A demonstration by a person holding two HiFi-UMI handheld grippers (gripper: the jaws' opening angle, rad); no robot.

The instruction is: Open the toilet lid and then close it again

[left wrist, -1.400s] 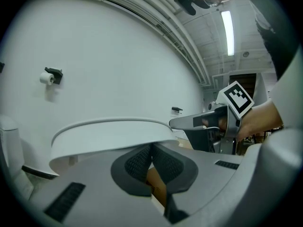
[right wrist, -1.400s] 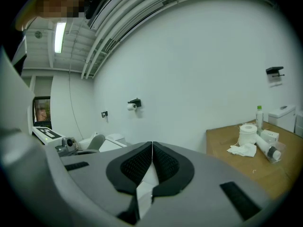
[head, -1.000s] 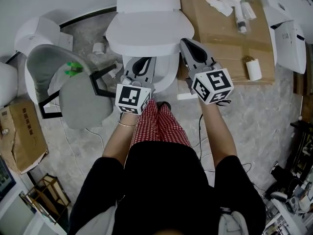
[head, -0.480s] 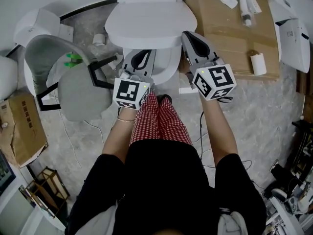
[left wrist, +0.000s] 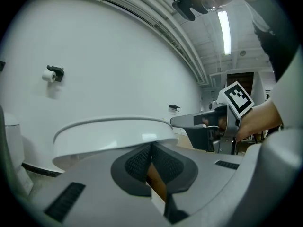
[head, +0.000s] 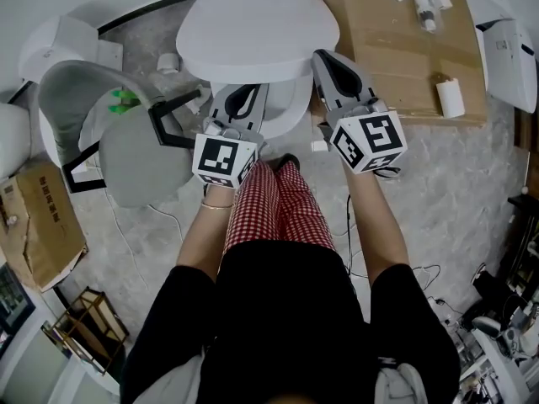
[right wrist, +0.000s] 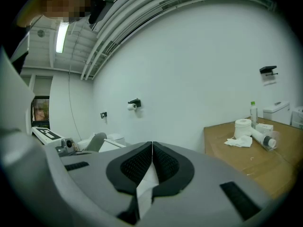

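The white toilet lid (head: 257, 25) is lifted part way off the bowl (head: 289, 112), and in the left gripper view the lid (left wrist: 113, 134) hangs as a white disc just above the jaws. My left gripper (head: 246, 89) is shut, its tips tucked under the lid's front rim, with the jaws pressed together and nothing between them (left wrist: 151, 146). Beside the lid's right edge, my right gripper (head: 326, 57) is also shut and holds nothing (right wrist: 152, 144). Whether the lid rests on the left jaws is unclear.
A grey chair (head: 139, 154) with a black frame stands close at the left. A brown board (head: 396, 49) to the right carries a tissue roll (head: 450, 98) and small items. Other white toilets (head: 59, 45) and a cardboard box (head: 38, 225) lie at the left. My red-checked leg (head: 278, 204) is below the bowl.
The lid has slid up in the head view and more bowl shows under it. Both grippers have shifted slightly forward and stay shut.
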